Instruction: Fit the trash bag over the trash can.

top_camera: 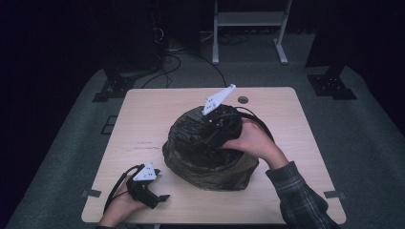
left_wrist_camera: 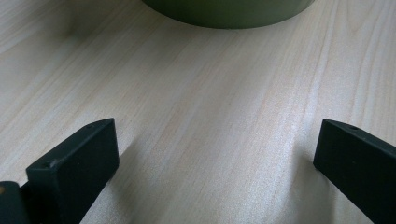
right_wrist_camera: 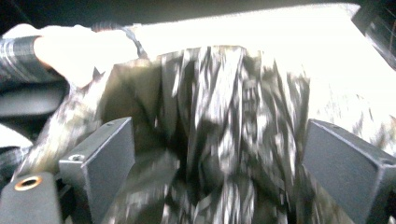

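A round bin point(top_camera: 224, 179) lined w/ a dark plastic bag point(top_camera: 191, 131) sits mid-table, a bit toward the person's side. The right gripper point(top_camera: 212, 143) is down inside the bag mouth, its grey plate sticking up over the far rim; in the right gripper view its jaws stand wide apart w/ crinkled bag film point(right_wrist_camera: 224, 116) between them, not clamped on anything yet. The left gripper point(top_camera: 160, 197) rests on the table point(top_camera: 157, 107) near the front-left corner, just beside the bin, jaws also apart w/ bare wood between them; the left gripper view catches the bin's green base point(left_wrist_camera: 229, 11) straight ahead. Handling, as a guess: the bag is thin, soft, slippery film, so it'll slide and bunch rather than hold shape, and it tears if yanked. Best grab is prob. a gathered fold at the rim, where film doubles over the bin edge, not a single flat layer. The bin itself looks light and stiff, so it may skate or tip if the bag is pulled sideways; the left gripper is close enough to steady the wall. Room: plenty of open wood left of and beyond the bin, less on the right. The front edge is near the left gripper, so not much slack to back up there. A round cable hole point(top_camera: 243, 100) sits at the far edge, behind the bin, out of the way.
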Demonstrator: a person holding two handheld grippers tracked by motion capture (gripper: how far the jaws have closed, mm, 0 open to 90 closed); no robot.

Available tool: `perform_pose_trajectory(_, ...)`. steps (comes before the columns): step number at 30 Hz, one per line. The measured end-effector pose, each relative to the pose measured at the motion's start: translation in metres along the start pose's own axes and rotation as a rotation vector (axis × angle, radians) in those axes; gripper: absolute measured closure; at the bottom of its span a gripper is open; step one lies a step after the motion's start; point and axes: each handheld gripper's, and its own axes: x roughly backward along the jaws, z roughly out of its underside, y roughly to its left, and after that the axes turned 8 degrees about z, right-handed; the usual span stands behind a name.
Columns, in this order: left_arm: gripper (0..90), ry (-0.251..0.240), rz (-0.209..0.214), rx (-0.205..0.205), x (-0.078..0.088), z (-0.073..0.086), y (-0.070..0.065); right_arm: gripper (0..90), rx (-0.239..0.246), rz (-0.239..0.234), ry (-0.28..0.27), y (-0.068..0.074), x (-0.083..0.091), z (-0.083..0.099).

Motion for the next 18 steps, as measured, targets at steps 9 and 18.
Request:
perform_pose_trajectory(9,0.0,0.000,0.000,0.001,0.000,0.000,0.000,8.9,0.013,-0.058,0.022,0.003,-0.044,-0.019)
perform_pose_trajectory(18,0.0,-0.002,0.001,0.002,0.000,0.000,0.000,8.8,0.041,-0.092,0.173,0.007,-0.075,-0.015)
